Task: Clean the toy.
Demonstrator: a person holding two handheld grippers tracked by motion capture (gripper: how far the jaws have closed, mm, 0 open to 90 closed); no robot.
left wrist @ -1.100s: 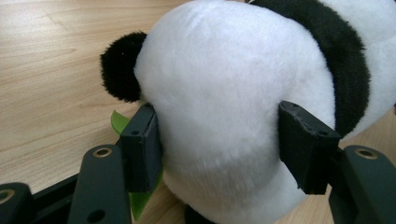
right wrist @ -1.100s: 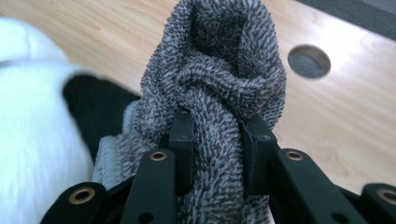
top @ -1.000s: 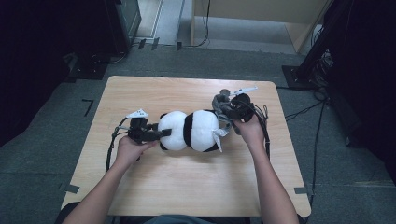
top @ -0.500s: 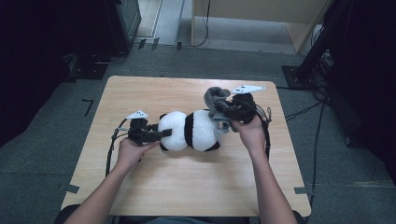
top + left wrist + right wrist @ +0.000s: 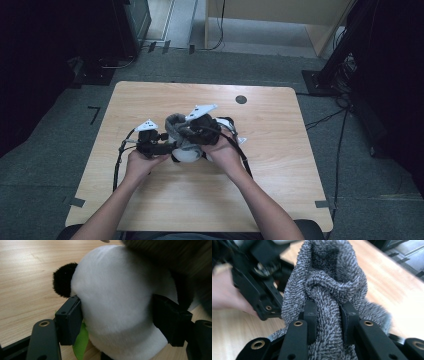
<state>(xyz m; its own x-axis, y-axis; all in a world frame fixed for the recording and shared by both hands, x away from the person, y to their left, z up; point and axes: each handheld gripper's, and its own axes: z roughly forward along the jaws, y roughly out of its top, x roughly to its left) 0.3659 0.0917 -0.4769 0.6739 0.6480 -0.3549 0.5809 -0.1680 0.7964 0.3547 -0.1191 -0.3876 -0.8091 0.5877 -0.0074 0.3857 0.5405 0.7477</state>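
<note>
- High view: both hands meet near the middle of the wooden table (image 5: 150, 210). The left gripper (image 5: 172, 146) holds one end of a toy panda (image 5: 189, 154), and the right gripper (image 5: 186, 131) carries a grey sock (image 5: 175, 122) over it. A round dark hole (image 5: 241, 99) lies well apart, toward the far edge.
- Left gripper view: the white body of the toy panda (image 5: 117, 297) sits between the jaws, both pads touching its sides; the jaws have just been opening, so the hold looks light. A black ear (image 5: 63, 280) points toward the table (image 5: 25, 277), and a green tag (image 5: 80, 342) hangs just beside one pad.
- Right gripper view: the jaws are clamped on a fold of the grey sock (image 5: 327, 290), its mouth gaping beyond them. The left gripper (image 5: 262, 285) is blurred beside it.
- Risk: with the left hold loosening, the soft toy could slide or roll away as the sock is pulled over it. The pinched fold could also slip, letting the mouth close.
</note>
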